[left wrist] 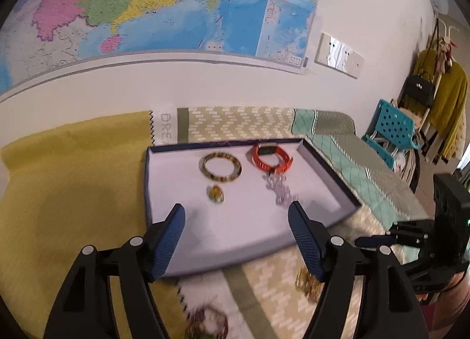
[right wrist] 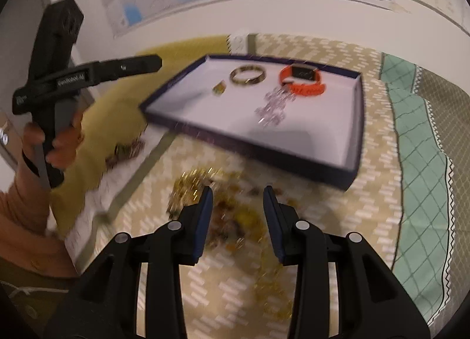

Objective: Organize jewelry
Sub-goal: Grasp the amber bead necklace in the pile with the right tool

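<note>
A shallow navy tray with a pale lining holds a tortoiseshell bangle, an orange watch band, a string of clear crystals and a small yellow pendant. My left gripper hovers over the tray's near edge, open and empty. My right gripper stands open just above a blurred heap of gold jewelry on the cloth in front of the tray; its pads press on nothing.
A dark beaded necklace lies left of the gold heap. Patterned cloths and a yellow cloth cover the surface. A wall map hangs behind; a teal stool and hung clothes stand at right.
</note>
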Demonstrator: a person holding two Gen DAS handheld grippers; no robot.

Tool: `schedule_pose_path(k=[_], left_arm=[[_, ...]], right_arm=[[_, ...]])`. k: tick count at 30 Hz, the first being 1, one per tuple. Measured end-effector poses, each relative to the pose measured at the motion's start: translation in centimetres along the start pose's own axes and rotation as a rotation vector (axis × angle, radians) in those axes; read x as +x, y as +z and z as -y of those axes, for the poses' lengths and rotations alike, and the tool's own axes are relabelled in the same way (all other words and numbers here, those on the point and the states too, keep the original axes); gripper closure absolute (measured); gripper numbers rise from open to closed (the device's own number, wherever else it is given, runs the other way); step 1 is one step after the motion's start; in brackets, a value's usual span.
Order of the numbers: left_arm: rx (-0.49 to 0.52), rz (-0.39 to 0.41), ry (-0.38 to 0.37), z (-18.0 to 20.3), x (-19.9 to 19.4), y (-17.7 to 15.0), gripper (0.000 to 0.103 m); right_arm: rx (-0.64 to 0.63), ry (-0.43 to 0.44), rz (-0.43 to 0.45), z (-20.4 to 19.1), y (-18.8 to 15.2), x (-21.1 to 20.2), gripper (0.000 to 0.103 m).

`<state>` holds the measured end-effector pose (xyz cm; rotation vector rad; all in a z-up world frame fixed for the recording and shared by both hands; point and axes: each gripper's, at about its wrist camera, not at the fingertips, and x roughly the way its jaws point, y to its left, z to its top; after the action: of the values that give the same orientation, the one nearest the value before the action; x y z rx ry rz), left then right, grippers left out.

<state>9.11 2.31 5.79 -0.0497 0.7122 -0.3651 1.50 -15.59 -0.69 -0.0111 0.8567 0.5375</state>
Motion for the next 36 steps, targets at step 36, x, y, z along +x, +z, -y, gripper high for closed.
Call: schedule_pose_path(k=[36], left_arm=[[-0.072, -0.092, -0.042, 0.3, -1.1, -6.1, 0.033]], right_arm=[[-0.210, -0.047, -0.069, -3.2, -0.3, 2.3, 0.070]])
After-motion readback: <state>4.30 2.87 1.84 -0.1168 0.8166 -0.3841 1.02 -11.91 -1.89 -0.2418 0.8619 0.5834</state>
